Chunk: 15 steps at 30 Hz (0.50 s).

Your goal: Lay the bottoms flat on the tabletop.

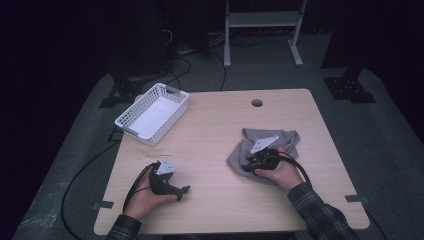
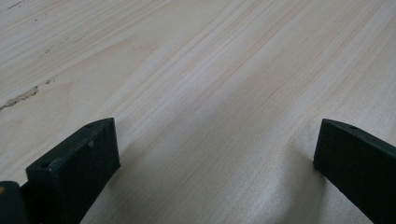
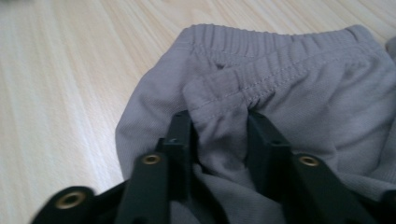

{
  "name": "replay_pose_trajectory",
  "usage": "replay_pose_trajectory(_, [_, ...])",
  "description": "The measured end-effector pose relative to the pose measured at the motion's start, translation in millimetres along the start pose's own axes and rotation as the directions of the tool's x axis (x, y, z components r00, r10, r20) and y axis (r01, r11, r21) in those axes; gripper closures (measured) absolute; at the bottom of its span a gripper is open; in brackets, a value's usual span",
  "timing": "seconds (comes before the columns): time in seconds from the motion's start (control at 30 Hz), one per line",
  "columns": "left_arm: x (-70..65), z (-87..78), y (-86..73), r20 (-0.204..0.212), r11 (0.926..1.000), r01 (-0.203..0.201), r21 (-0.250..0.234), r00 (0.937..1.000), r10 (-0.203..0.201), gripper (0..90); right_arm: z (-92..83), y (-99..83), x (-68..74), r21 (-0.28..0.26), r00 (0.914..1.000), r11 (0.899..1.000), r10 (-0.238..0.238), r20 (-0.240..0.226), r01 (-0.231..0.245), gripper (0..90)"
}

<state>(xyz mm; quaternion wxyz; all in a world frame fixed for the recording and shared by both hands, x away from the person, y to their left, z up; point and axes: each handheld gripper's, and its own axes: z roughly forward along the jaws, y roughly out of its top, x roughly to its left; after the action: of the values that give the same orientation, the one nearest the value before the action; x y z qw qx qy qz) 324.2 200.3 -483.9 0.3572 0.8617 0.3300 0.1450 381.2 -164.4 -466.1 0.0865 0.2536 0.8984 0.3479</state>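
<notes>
Shorts [image 3: 299, 88] – grey, crumpled on right half of table [image 1: 210, 145], elastic waistband uppermost. Right gripper [image 3: 219, 128] pinches fold of cloth just under waistband, jaws pressing fabric between them. Left gripper [image 2: 215, 154] rests low over bare wood at front left – jaws spread wide. White basket [image 1: 152, 112] at far left corner.

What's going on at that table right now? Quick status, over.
Right gripper pinching a fold of the grey cloth. Left gripper open on bare table. White basket off to the side, nothing blocking.
</notes>
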Motion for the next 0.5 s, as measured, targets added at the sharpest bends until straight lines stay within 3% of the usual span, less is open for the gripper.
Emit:
replay_pose_trajectory(0.23, [0.0,0.0,0.0,0.0,1.0,0.0,0.0,1.0,0.0,0.0,13.3,12.4,16.3,-0.014,0.9998,1.0,0.003,-0.019,-0.004,80.8])
replay_pose_trajectory(0.5, [0.0,0.0,0.0,0.0,1.0,0.0,0.0,1.0,0.0,0.0,24.7,22.9,25.5,-0.051,0.9951,0.997,0.046,-0.088,-0.05,84.0])
